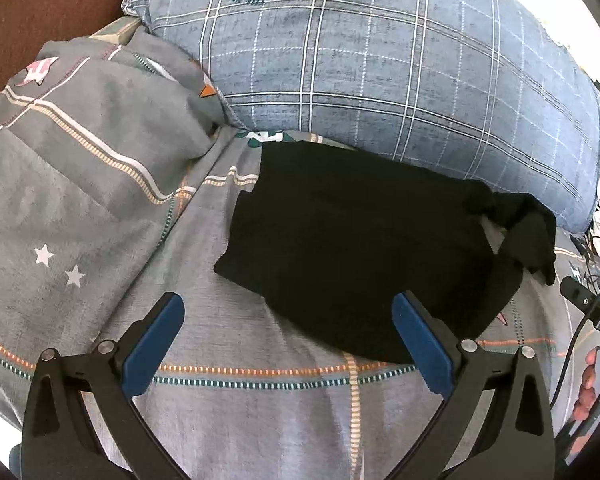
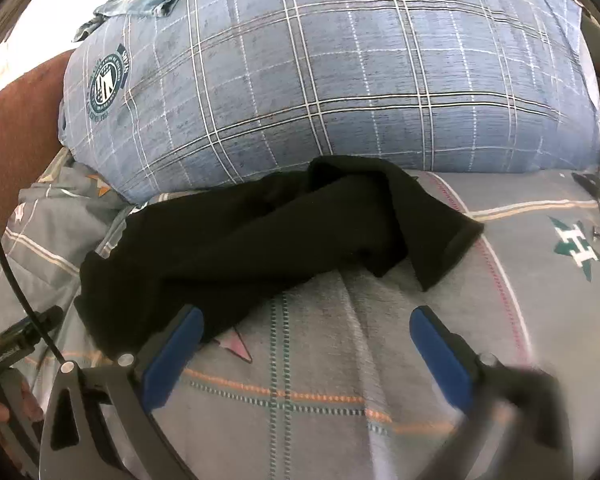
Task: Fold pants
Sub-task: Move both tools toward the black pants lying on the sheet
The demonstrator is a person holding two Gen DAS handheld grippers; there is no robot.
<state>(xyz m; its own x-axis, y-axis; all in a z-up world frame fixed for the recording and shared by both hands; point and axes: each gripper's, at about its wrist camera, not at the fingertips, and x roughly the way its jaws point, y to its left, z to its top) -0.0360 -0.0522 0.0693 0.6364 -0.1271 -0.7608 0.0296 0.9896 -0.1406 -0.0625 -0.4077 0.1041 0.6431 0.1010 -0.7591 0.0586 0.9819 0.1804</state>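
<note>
Black pants (image 1: 364, 240) lie folded over on the grey patterned bedsheet (image 1: 260, 412), with a rumpled end at the right. In the right wrist view the pants (image 2: 260, 248) stretch from lower left to the right, with a loose flap at the right end. My left gripper (image 1: 288, 308) is open and empty, just in front of the pants' near edge. My right gripper (image 2: 306, 320) is open and empty, its left finger (image 2: 172, 360) close beside the pants' near edge.
A large blue plaid pillow (image 1: 380, 60) lies right behind the pants, also in the right wrist view (image 2: 340, 80). A rumpled grey quilt (image 1: 68, 168) lies at the left. Cables and small items (image 1: 596, 240) sit at the bed's right edge.
</note>
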